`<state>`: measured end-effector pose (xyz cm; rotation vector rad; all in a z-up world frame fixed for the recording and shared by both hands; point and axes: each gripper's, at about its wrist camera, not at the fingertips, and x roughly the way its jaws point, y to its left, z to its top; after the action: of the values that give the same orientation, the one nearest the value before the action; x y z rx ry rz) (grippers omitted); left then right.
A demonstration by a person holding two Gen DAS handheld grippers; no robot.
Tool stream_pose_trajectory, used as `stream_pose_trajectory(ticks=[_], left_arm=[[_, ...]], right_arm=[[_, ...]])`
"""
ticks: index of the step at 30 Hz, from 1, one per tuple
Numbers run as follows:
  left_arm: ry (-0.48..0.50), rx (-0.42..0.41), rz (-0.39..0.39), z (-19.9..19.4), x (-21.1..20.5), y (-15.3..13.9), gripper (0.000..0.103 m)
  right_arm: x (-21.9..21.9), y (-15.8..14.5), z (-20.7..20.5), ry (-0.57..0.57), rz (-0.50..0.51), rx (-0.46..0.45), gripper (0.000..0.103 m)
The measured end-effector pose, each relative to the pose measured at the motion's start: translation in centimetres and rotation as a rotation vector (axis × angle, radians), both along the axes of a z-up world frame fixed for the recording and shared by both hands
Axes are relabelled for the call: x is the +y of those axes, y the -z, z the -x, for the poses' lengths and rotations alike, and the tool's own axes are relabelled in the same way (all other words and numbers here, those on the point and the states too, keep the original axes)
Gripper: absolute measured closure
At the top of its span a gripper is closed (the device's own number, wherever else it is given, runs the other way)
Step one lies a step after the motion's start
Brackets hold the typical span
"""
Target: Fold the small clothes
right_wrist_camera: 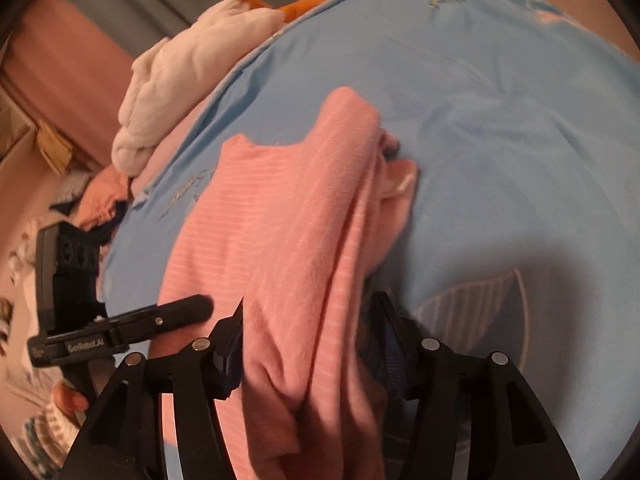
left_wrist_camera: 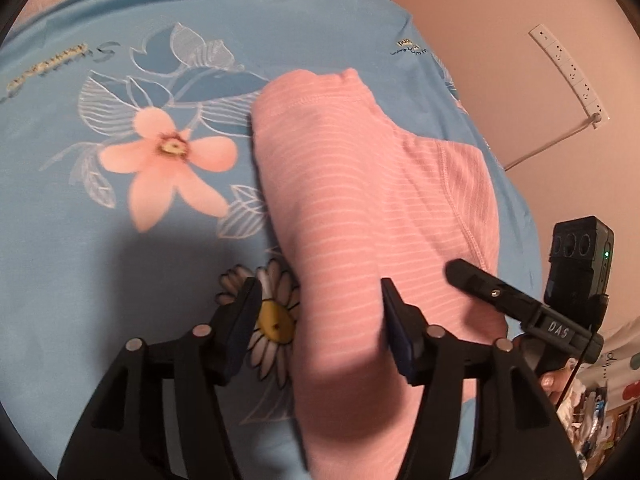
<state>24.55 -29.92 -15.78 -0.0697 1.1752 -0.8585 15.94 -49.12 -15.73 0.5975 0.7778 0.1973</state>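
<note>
A pink garment with thin white stripes (left_wrist_camera: 352,208) lies folded lengthwise on a blue flowered sheet (left_wrist_camera: 120,260). My left gripper (left_wrist_camera: 320,320) is open, its jaws spread over the garment's near end, left finger above the sheet, right finger on the cloth. My right gripper (right_wrist_camera: 308,332) has its jaws wide apart with a raised fold of the same pink garment (right_wrist_camera: 288,220) draped between them; I cannot tell if it pinches the cloth. Each view shows the other gripper at the side: the right one in the left wrist view (left_wrist_camera: 520,304), the left one in the right wrist view (right_wrist_camera: 132,324).
A white bundle of cloth (right_wrist_camera: 180,72) and something orange (right_wrist_camera: 296,6) sit at the sheet's far edge. More small clothes (right_wrist_camera: 96,200) lie left of the sheet. A white power strip (left_wrist_camera: 572,76) with a cable lies on the floor to the right. Clutter (left_wrist_camera: 600,400) sits at the lower right.
</note>
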Motion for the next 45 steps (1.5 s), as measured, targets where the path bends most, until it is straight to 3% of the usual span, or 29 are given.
stream_pose_trajectory(ticks=[4, 7, 9, 10, 12, 13, 16, 22, 26, 34, 38, 40, 42, 44, 45], left_arm=[[0.016, -0.092, -0.012, 1.4, 1.2, -1.9, 0.045], [0.025, -0.138, 0.008, 2.7, 2.0, -3.4, 0.051], [0.042, -0.158, 0.033, 3.5, 2.2, -4.2, 0.07], [0.057, -0.167, 0.041, 4.1, 2.0, -4.4, 0.074], [0.09, -0.177, 0.045, 4.7, 1.5, -4.2, 0.082], [0.11, -0.183, 0.04, 5.2, 1.2, -4.0, 0.083], [0.135, -0.206, -0.008, 5.7, -0.5, -3.0, 0.083], [0.138, -0.202, -0.07, 5.7, -1.0, -1.3, 0.083], [0.14, -0.211, -0.065, 6.2, -0.5, -2.0, 0.083], [0.157, -0.231, -0.109, 8.3, 0.2, -0.9, 0.08], [0.155, -0.23, -0.111, 9.2, 0.8, -1.8, 0.08], [0.147, -0.248, -0.112, 9.9, 1.2, -2.7, 0.073], [0.133, -0.264, -0.105, 10.7, 1.7, -3.8, 0.046], [0.114, -0.289, -0.089, 11.5, 2.3, -5.0, 0.036], [0.108, -0.301, -0.082, 12.0, 2.7, -5.7, 0.033]], right_arm=[[-0.6, -0.8, 2.1, 0.045, 0.034, -0.011, 0.047], [-0.4, -2.3, 4.0, 0.101, 0.153, -0.047, 0.047], [-0.1, -3.3, 5.0, 0.124, 0.212, -0.079, 0.047], [0.3, -3.9, 5.6, 0.126, 0.239, -0.103, 0.047], [1.3, -4.7, 6.6, 0.085, 0.249, -0.17, 0.06], [1.8, -4.9, 6.8, 0.056, 0.247, -0.186, 0.069], [3.1, -4.8, 6.8, -0.003, 0.253, -0.197, 0.077], [3.9, -1.9, 5.1, -0.044, 0.284, -0.067, 0.077], [4.3, -2.0, 5.7, -0.047, 0.299, -0.066, 0.077], [5.9, -0.6, 7.3, -0.082, 0.33, -0.026, 0.077], [6.3, -1.1, 7.7, -0.068, 0.324, -0.017, 0.077], [6.6, -1.9, 8.4, -0.069, 0.329, -0.02, 0.077], [6.9, -2.7, 9.2, -0.059, 0.335, -0.024, 0.071], [7.2, -3.5, 10.1, -0.031, 0.341, -0.031, 0.051], [7.3, -3.9, 10.7, -0.016, 0.343, -0.036, 0.048]])
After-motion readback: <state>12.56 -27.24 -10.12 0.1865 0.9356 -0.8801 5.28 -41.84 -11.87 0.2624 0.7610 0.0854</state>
